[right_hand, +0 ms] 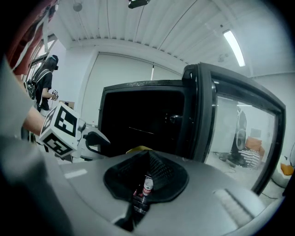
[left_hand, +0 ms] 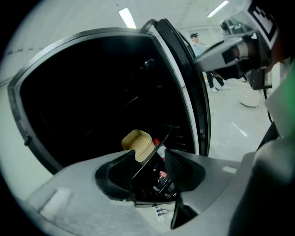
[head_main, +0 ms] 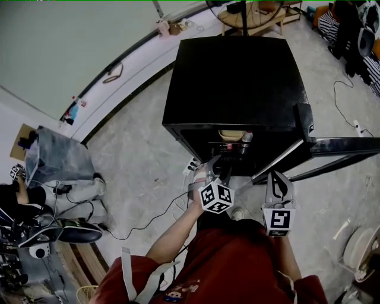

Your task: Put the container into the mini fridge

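The black mini fridge (head_main: 234, 77) stands with its door (head_main: 335, 145) swung open to the right. A tan container (head_main: 231, 135) sits at the front of the fridge interior, next to a bottle (head_main: 246, 139). My left gripper (head_main: 215, 162) is just outside the opening, jaws open and empty. In the left gripper view the container (left_hand: 138, 144) rests on a shelf just beyond the gripper (left_hand: 147, 168), apart from it. My right gripper (head_main: 277, 176) hangs lower right near the door, shut and empty. Past its tips (right_hand: 146, 161) a red-labelled bottle (right_hand: 146, 184) shows.
A power strip (head_main: 191, 167) and cables lie on the floor left of the fridge. A grey bag (head_main: 59, 157) and a seated person are at far left. A fan base (head_main: 252, 15) stands behind the fridge. The open door (right_hand: 230, 120) fills the right.
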The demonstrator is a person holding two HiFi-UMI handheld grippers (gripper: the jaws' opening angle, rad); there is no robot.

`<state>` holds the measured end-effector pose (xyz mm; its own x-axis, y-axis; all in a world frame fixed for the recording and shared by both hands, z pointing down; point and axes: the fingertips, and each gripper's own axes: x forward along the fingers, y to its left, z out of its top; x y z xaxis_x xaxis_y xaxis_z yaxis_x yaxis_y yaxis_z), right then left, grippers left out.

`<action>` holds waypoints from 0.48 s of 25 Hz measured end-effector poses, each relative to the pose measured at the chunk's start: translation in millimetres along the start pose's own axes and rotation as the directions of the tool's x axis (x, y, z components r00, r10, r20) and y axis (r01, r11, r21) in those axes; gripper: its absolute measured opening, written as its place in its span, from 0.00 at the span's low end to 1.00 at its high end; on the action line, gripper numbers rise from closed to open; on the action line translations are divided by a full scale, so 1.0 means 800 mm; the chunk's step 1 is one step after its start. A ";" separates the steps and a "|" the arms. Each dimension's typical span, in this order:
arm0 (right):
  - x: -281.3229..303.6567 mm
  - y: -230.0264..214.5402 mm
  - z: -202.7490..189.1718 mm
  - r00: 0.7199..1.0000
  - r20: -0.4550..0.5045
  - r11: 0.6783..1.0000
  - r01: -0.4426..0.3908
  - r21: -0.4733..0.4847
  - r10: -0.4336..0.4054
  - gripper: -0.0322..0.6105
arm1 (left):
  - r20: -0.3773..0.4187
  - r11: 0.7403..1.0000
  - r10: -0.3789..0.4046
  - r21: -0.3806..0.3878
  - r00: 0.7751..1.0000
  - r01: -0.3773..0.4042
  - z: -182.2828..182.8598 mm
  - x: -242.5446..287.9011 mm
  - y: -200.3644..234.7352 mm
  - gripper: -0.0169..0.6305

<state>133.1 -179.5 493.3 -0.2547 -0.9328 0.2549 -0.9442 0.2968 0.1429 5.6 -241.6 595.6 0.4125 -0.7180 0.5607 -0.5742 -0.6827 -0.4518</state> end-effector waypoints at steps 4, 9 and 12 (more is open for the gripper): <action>-0.001 -0.001 0.000 1.000 -0.008 0.999 -0.003 -0.032 0.002 0.05 | 0.062 0.984 0.075 -0.166 0.995 -0.064 0.007 -0.032 0.014 0.34; -0.001 -0.004 -0.003 1.000 -0.012 0.999 0.005 -0.039 -0.005 0.05 | 0.117 0.954 0.148 -0.280 0.982 -0.110 0.015 -0.067 0.035 0.34; 0.000 0.000 0.003 1.000 -0.013 0.999 -0.003 -0.037 0.003 0.05 | 0.178 0.943 0.181 -0.312 0.967 -0.119 0.033 -0.091 0.047 0.34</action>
<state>132.7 -180.1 491.0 -0.2545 -0.9292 0.2681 -0.9349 0.3073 0.1776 -27.4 -218.7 519.9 0.4206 -0.8423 0.3372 -0.8109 -0.5156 -0.2766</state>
